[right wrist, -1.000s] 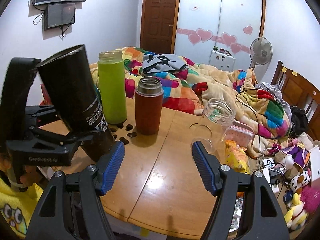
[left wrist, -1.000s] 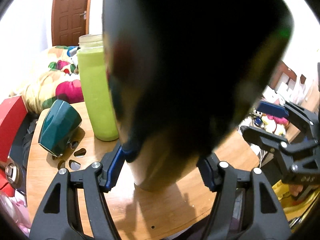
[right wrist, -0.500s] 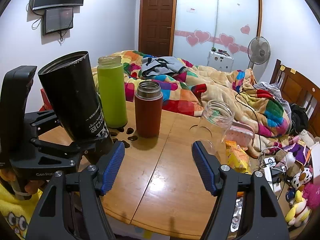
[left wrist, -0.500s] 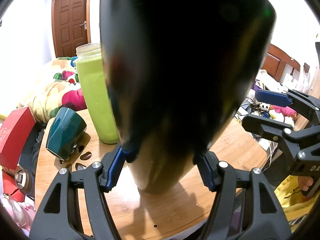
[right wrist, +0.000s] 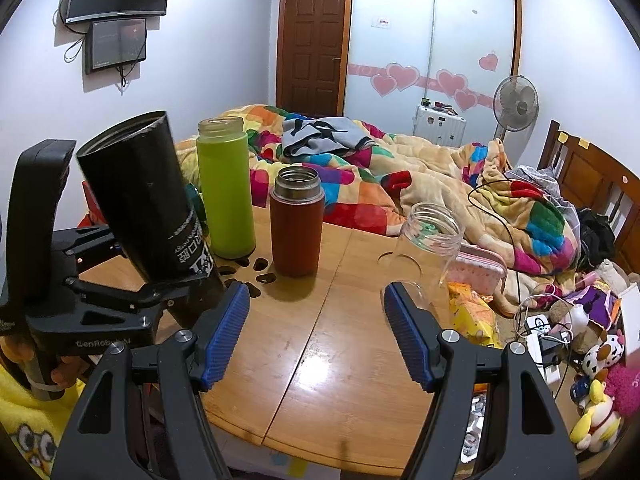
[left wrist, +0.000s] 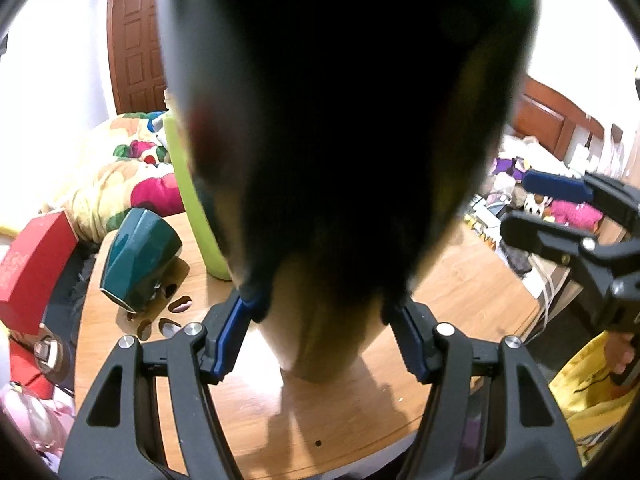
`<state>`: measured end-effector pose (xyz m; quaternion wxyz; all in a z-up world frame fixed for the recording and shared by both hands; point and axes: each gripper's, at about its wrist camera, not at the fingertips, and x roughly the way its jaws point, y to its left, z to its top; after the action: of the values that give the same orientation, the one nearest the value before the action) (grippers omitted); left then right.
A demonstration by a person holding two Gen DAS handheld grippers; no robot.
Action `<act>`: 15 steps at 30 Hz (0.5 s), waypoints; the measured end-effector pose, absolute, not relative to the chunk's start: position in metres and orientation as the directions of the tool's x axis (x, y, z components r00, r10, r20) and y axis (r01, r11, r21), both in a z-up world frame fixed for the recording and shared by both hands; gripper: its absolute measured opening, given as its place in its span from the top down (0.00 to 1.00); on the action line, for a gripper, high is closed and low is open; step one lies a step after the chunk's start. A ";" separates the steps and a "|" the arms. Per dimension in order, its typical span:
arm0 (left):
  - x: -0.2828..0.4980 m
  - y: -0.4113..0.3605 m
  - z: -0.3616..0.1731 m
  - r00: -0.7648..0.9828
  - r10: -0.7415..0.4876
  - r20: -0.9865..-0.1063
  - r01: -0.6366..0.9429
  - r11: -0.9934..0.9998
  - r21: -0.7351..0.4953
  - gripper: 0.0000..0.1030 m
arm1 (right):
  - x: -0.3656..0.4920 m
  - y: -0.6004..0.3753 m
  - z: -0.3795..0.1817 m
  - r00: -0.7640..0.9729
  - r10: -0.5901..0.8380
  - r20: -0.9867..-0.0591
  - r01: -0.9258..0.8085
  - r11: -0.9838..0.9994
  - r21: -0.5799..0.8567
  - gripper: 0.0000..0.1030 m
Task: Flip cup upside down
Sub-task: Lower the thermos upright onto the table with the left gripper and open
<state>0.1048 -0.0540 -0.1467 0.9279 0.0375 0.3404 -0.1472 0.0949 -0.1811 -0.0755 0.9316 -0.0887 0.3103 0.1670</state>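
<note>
Right wrist view: left gripper (right wrist: 160,280) pinches tilted black cup (right wrist: 140,196) over wooden table (right wrist: 320,340), right gripper (right wrist: 316,332) spread, holding nothing.

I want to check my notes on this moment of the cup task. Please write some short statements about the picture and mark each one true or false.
1. The left gripper is closed on the black cup. True.
2. The black cup has its open mouth pointing down. False: the mouth points up and the cup is tilted.
3. The right gripper holds the clear jar. False: its fingers are open with nothing between them.
4. The red-brown flask stands upright on the wooden table, beside the green bottle. True.
5. A dark green cup lies tipped over on the table. True.
</note>
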 end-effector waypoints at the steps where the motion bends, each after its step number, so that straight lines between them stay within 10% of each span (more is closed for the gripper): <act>1: 0.104 -0.055 -0.148 0.723 -0.242 -0.646 0.300 0.954 -0.022 0.37 | 0.095 -0.181 -0.075 0.752 0.256 -0.608 -0.364 0.929 -0.060 0.35; 15: 0.107 -0.053 -0.147 0.703 -0.296 -0.647 0.332 0.941 -0.069 0.38 | 0.100 -0.183 -0.076 0.737 0.298 -0.607 -0.382 0.924 -0.010 0.35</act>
<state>0.1069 -0.0527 -0.1474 0.9223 0.0263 0.3460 -0.1703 0.1004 -0.1833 -0.0757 0.9295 -0.0671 0.3134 0.1828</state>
